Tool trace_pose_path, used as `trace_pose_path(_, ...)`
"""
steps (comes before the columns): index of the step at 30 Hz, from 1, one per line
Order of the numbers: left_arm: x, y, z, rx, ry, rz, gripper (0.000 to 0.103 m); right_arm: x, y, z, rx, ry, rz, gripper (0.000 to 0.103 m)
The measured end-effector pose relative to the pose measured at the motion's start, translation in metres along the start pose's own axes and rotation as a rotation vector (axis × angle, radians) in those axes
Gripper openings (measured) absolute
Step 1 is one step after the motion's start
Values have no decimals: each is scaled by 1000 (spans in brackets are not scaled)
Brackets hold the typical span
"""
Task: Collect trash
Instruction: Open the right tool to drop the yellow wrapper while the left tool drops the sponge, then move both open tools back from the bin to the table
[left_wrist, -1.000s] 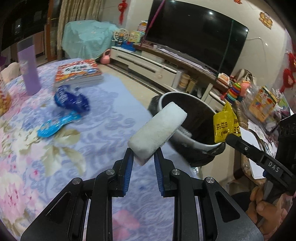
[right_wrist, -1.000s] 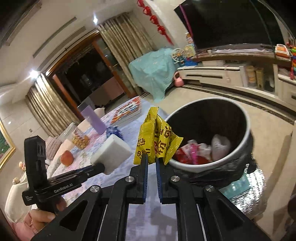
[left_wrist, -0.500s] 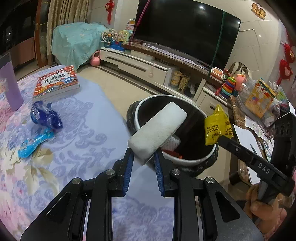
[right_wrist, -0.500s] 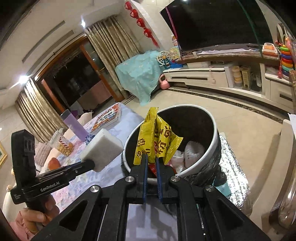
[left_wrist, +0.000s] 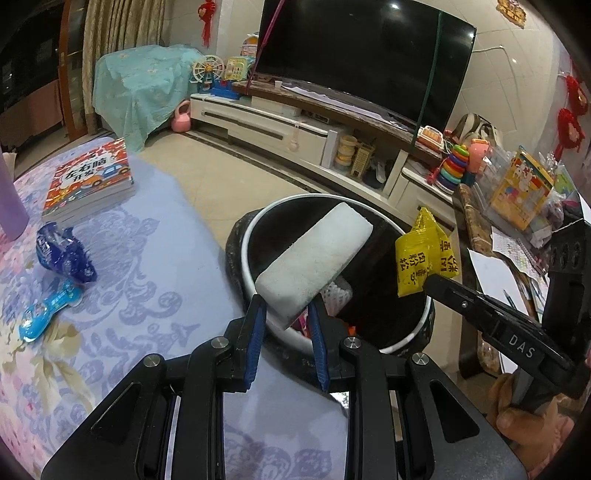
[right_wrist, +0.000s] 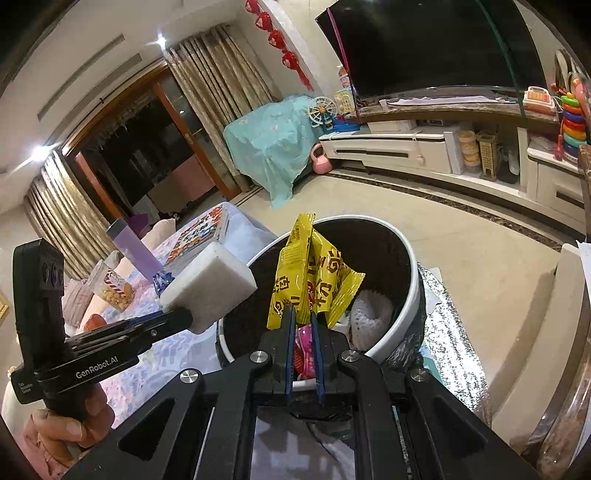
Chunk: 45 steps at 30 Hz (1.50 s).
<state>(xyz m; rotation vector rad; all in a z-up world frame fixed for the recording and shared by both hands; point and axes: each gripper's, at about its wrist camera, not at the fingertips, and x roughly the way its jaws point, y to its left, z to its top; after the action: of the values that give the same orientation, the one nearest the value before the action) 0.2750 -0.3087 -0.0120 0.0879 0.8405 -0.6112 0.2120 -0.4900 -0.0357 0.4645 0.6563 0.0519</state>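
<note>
Two handheld grippers hang side by side over a round trash bin (left_wrist: 391, 345) with a white rim and a dark liner, which stands on the floor against the edge of a table draped in a lilac floral cloth (left_wrist: 147, 266). The left gripper (left_wrist: 284, 314) has its blue-padded jaws parted only a little and clamped on the near end of a white foam block (left_wrist: 314, 258). The block is a long slab; its long axis runs up and away from the jaws, tilted toward the right in the left wrist view, and its far end reaches out above the bin's opening. The right gripper (right_wrist: 303, 322) has its jaws almost together, pinching the bottom edge of a yellow snack wrapper (right_wrist: 314, 280) printed with red characters. The wrapper stands upright from the jaws, its long axis near vertical and its crimped top edge highest, directly above the bin mouth. Inside the bin lie a white crumpled item (right_wrist: 371, 312) and pink and red packets (right_wrist: 306, 350). On the cloth, well apart from the bin, are a blue crumpled wrapper (left_wrist: 66, 254), a light blue packet (left_wrist: 48, 310), a children's book (left_wrist: 88, 181) and a purple bottle (right_wrist: 135, 247). A hand (right_wrist: 66, 428) grips the left tool's handle.
</note>
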Motion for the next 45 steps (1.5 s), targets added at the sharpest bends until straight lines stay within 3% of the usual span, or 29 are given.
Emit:
trace_pose_path(11,13,-4,5,-1,26,-8,26,8,-1,5,-4,35,-20,13)
trace_pose_path(15,16,-1,5,-18,40,-9,29,11,-2,5,-1,45,-25,13)
trace_pose_path(16,16,0,5,-22,42,-10,34,11,-3,6,1,44,-29,14)
trace_pose_path(19,14,2,3,-33,36,-11,42,9,-6,6,16,42,-37,33)
trace_pose_path(20,12,3,2,-32,34,-11,42,8,-6,6,22,37,-35,47)
trace_pose_path(21,10,4,0,-33,32,-10,42,5,-7,6,30,27,-32,55)
trace_pose_path(25,1,10,-8,-46,18,-6,49,-4,-8,7,43,2,-27,65)
trace_pose_path(27,-6,15,-15,-54,8,0,51,-9,-6,5,45,-10,-20,77)
trace_pose_path(33,-23,33,-37,-70,-2,8,51,-13,9,0,34,-25,-3,87)
trace_pose_path(45,-61,103,-83,-188,-15,72,51,-6,63,-27,-1,4,79,94)
